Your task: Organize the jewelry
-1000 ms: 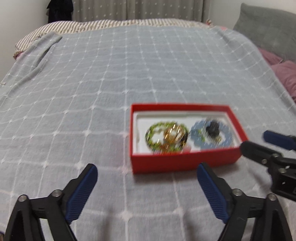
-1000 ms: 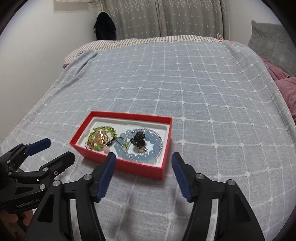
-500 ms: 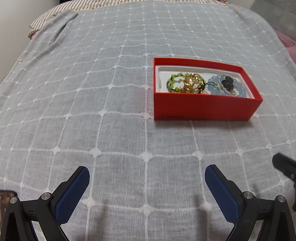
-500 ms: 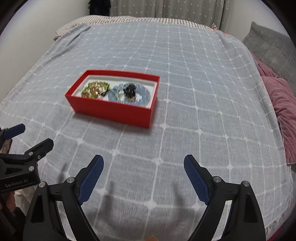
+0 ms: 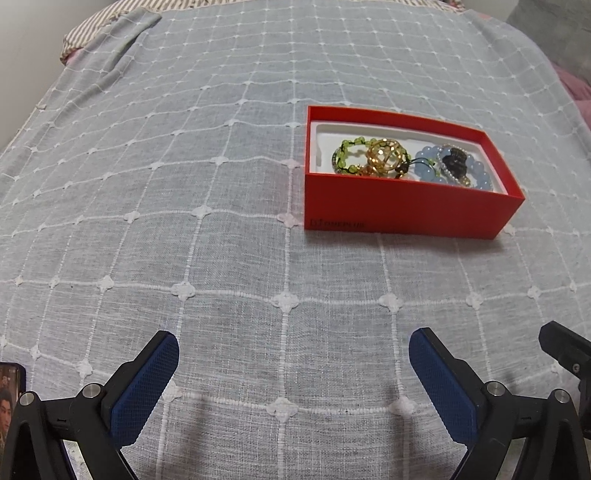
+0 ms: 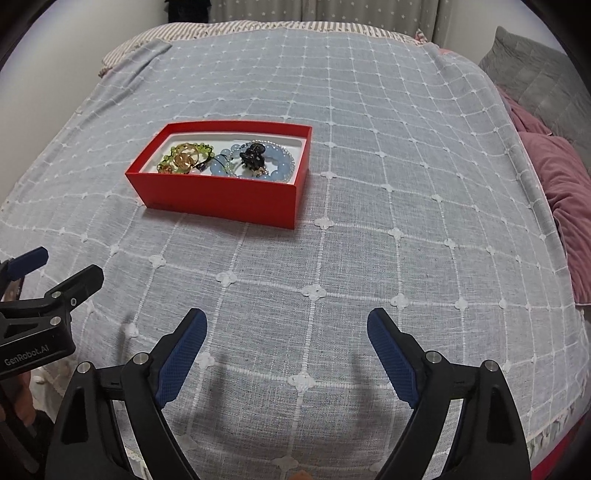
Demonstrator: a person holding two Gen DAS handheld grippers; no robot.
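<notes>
Pulled back from the red box (image 5: 406,206) since a second ago, when both grippers sat right at its near wall; now well apart from it, low over the bedspread (image 5: 221,258).

Nearest, at 6 o'clock in the left wrist view: left gripper (image 5: 293,373), blue-padded fingers (image 5: 144,387) spread wide, holding nothing, hovering above grey cloth crossed by white stitched lines. At 8 o'clock, partly cut by the frame edge, a phone screen (image 5: 11,387). At 4 o'clock, the black tip of the other claw poking in.

Nearest in the right wrist view, also at 6 o'clock: right gripper (image 6: 287,354), fingers (image 6: 393,363) likewise spread wide and holding nothing. At 9 o'clock, the left gripper seen from the side, marked GenRobot.AI.

Farther, at 1 o'clock in the left wrist view and 11 o'clock in the right wrist view: red box, open-topped, white-lined, resting flat on the bedspread. Inside, toward the left end, a green bead bracelet (image 5: 345,157) with a gold wire ball (image 5: 386,157) lying against it; toward the right end, a pale blue bead bracelet (image 6: 273,166) ringed round a dark charm cluster (image 6: 253,155) and a thin strand of tiny pale beads. Pieces touching and overlapping; exact tangling too small to tell.

Farthest: at 3 o'clock in the right wrist view, a mauve pillow (image 6: 569,192) at the bed's edge, grey cushion (image 6: 535,70) beyond at 2 o'clock; at 12 o'clock, striped bedding (image 6: 258,27) and a patterned curtain (image 6: 332,7).
</notes>
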